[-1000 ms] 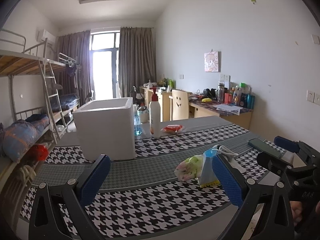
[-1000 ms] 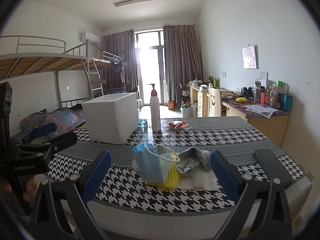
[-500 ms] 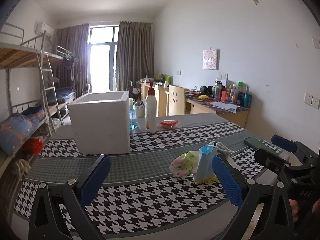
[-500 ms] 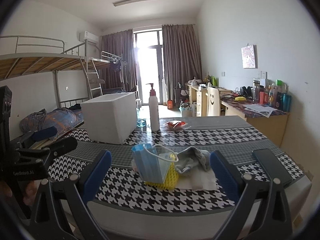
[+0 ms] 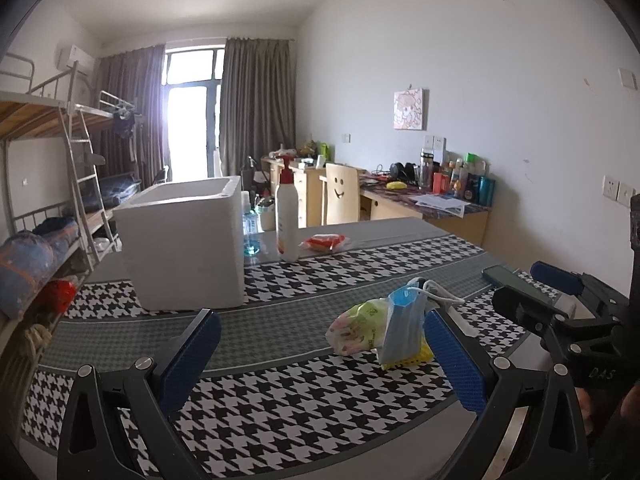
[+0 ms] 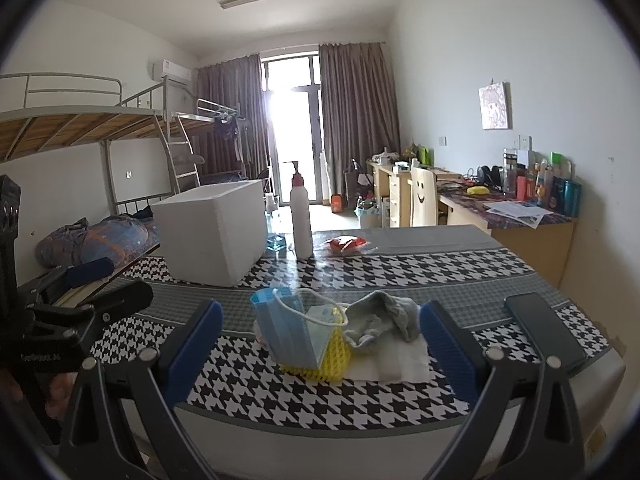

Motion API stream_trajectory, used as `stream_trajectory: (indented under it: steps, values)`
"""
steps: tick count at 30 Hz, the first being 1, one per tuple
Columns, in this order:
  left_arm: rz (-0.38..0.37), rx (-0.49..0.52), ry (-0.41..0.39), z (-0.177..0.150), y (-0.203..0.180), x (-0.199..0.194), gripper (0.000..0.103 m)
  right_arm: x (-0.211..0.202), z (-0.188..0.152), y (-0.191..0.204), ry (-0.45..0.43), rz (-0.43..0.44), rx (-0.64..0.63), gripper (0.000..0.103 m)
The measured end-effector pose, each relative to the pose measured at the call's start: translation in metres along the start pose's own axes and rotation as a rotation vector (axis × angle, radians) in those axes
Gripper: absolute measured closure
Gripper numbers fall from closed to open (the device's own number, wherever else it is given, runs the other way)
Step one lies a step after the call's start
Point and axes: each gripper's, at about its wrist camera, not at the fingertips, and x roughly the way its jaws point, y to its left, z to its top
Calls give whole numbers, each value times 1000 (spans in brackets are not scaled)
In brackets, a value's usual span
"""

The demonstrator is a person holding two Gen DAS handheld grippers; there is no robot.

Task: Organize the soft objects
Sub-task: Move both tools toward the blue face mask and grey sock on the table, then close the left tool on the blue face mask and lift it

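Houndstooth tablecloth point(image 6: 400, 268), blue mask point(image 6: 286, 330) — crumpled, upright

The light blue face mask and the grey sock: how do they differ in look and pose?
The light blue pleated face mask stands propped upright, with white ear loops; the crumpled grey sock lies slumped low. The mask looks flat and smooth, the sock bunched. Both are soft and ungripped.

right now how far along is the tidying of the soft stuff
Nothing looks done yet: the face mask, grey sock, yellow sponge and white cloth sit heaped on the table. Nothing is in hand; the left tool and right tool are open. The white foam box, if that is the bin, stands apart.
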Motion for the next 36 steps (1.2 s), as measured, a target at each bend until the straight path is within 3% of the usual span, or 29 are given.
stream_trajectory:
  steps: [32, 36]
  values:
    - [-171, 44, 182, -16, -29, 73, 1, 40, -13, -41, 128, -85, 55, 3]
    - [-185, 68, 204, -16, -37, 85, 8, 44, -15, -45, 143, -95, 59, 3]
